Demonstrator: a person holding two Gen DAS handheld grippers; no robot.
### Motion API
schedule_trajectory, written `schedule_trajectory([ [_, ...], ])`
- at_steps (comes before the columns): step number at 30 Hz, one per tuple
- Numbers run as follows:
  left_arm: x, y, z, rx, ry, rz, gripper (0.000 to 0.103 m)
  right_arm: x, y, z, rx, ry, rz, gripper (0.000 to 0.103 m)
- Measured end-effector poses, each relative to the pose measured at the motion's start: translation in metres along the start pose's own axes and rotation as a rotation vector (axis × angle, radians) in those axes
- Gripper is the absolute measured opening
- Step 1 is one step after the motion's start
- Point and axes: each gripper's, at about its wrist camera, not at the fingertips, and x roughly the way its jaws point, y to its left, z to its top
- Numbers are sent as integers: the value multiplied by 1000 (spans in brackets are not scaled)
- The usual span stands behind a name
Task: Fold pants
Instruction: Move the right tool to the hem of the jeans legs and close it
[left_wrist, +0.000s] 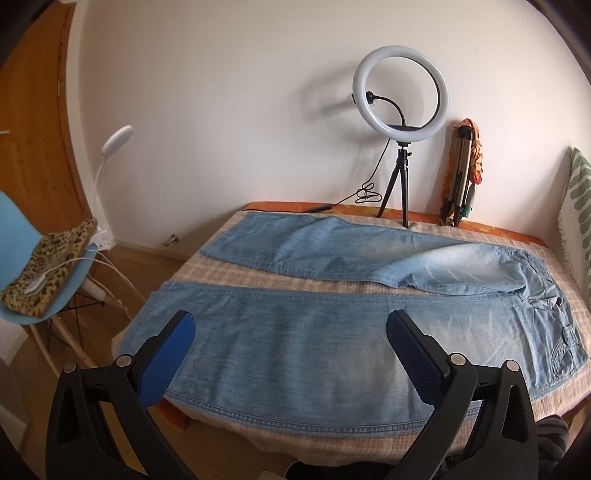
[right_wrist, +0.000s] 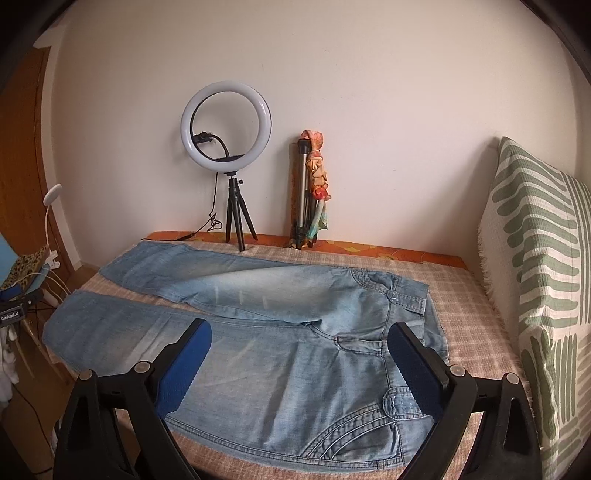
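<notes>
Light blue jeans lie spread flat on a checked cloth over the table, legs apart pointing left, waist at the right. In the right wrist view the jeans show their waistband and pockets at the right. My left gripper is open and empty, hovering over the near leg close to the table's front edge. My right gripper is open and empty, hovering over the hip and near pocket.
A ring light on a small tripod and a folded tripod with a scarf stand at the table's back edge by the wall. A green-patterned cushion lies to the right. A blue chair with a leopard-print cloth stands at the left.
</notes>
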Motion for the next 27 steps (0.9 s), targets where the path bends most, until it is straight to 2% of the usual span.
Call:
schedule_trajectory([
  [7, 45, 31, 33, 9, 38, -18, 101, 61, 27, 46, -148, 22, 129, 98],
  [11, 84, 41, 50, 13, 88, -28, 93, 118, 40, 67, -183, 74, 197, 97],
  [13, 104, 44, 58, 13, 113, -31, 92, 150, 46, 77, -190, 104, 241, 91],
  [16, 133, 45, 69, 16, 135, -35, 90, 194, 51, 89, -203, 142, 284, 89],
  [20, 172, 42, 84, 17, 154, -56, 87, 258, 48, 98, -212, 223, 305, 86],
  [24, 214, 34, 95, 29, 186, -69, 77, 323, 38, 100, -210, 310, 312, 78],
  [27, 246, 26, 99, 19, 228, -91, 68, 367, 30, 99, -188, 365, 317, 77],
])
